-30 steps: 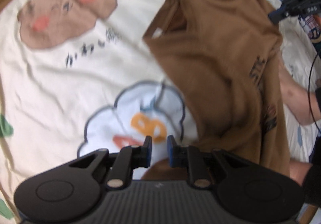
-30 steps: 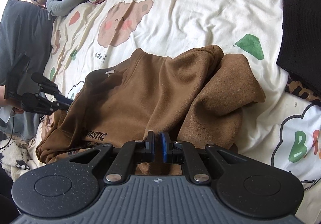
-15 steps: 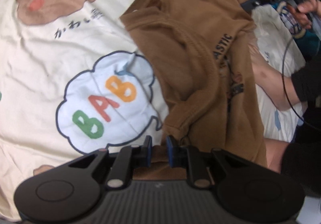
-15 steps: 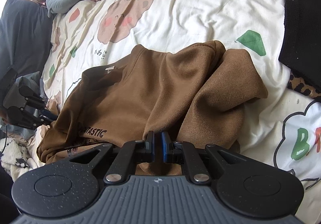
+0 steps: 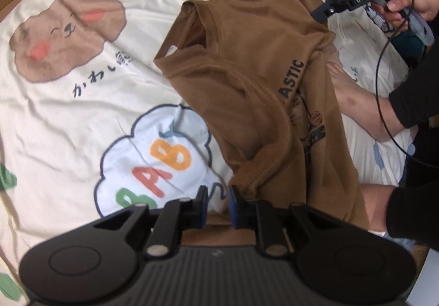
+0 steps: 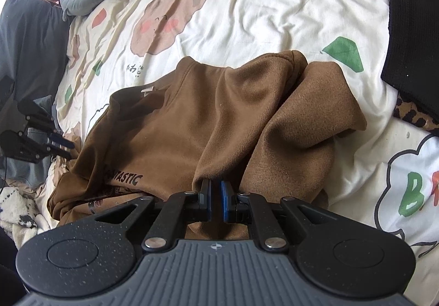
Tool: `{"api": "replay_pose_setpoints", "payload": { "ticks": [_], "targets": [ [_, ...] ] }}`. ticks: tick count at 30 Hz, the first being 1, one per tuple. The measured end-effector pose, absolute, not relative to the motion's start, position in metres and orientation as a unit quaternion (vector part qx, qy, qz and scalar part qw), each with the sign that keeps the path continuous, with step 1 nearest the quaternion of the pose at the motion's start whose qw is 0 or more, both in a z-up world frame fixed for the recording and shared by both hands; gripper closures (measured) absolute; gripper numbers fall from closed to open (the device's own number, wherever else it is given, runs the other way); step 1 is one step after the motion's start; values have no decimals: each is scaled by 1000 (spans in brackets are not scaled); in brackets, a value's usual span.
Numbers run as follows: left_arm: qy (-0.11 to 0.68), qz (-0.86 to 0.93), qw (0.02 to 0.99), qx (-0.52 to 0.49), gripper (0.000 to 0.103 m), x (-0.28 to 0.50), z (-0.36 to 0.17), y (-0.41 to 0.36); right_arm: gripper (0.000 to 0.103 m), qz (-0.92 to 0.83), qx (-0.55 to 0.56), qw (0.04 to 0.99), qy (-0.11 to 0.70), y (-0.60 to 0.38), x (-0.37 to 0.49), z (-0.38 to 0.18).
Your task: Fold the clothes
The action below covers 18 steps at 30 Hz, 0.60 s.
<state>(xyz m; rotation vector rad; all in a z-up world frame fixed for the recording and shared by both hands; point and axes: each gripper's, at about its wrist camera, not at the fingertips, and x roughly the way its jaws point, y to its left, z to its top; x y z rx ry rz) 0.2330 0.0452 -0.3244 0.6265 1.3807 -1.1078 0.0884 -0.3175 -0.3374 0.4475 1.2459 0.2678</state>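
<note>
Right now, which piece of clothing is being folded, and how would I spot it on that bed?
Look at the cream bedsheet printed with cartoon bears and a "BAB" cloud. In its middle lies a crumpled brown shirt, pinched at its near edge by both tongs. Unlike the black garment at the bed's edge, it is tan, with dark lettering ending in "ASTIC".

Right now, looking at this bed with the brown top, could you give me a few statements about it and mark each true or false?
1. The brown fleece top lies on a cream cartoon-print bedsheet. True.
2. The right gripper hangs open above bare sheet. False: it is shut on the top's fabric.
3. Dark lettering is printed on the top. True.
4. The top is folded into a neat square. False: it is rumpled and bunched.
5. The left gripper pinches the top's edge. True.
</note>
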Motion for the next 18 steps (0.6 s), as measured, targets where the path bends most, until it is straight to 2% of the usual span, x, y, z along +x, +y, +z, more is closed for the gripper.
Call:
{"api": "replay_pose_setpoints", "payload": {
  "ticks": [9,18],
  "targets": [
    [587,-526,529,313,87,233,-318,19,96,124,209,780,577,-318,89,-340],
    [602,-541,476,343,88,224,-344,1,96,125,209,779,578,-320,86,-340]
  ]
}}
